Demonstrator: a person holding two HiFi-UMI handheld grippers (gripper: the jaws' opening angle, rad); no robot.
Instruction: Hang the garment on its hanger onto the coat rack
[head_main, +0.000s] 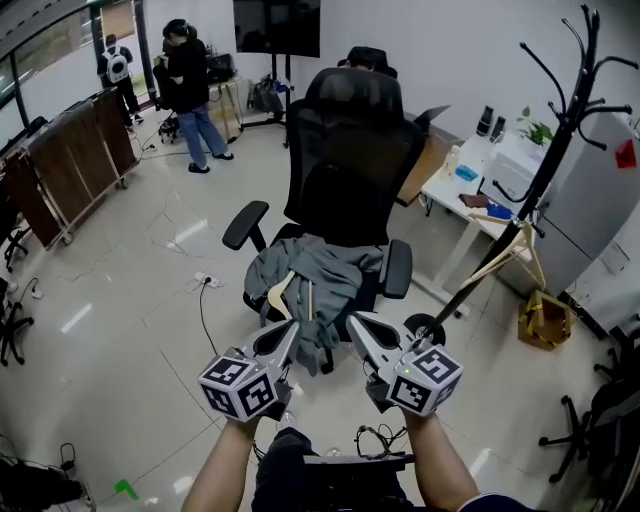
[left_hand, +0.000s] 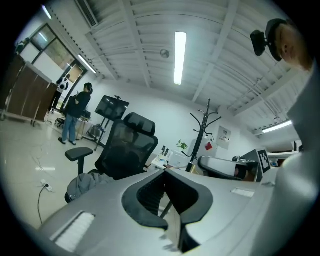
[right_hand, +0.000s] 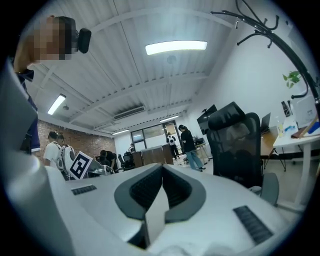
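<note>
A grey garment (head_main: 325, 272) lies crumpled on the seat of a black office chair (head_main: 350, 150), with its wooden hanger (head_main: 283, 290) showing at its front left. The black coat rack (head_main: 560, 140) stands to the right, behind the chair. My left gripper (head_main: 291, 326) and right gripper (head_main: 354, 320) hover side by side just in front of the garment, both shut and empty. In the left gripper view the shut left gripper (left_hand: 165, 172) points at the chair (left_hand: 125, 150), garment (left_hand: 87, 182) and rack (left_hand: 202, 132). In the right gripper view the shut right gripper (right_hand: 162, 167) faces past the chair (right_hand: 237, 145).
A white desk (head_main: 480, 190) with small items stands right of the chair, with a wooden frame (head_main: 510, 245) by the rack pole and a brown bag (head_main: 543, 318) on the floor. A cable (head_main: 205, 300) crosses the floor at left. A person (head_main: 190, 90) stands far back left by wooden cabinets (head_main: 70, 160).
</note>
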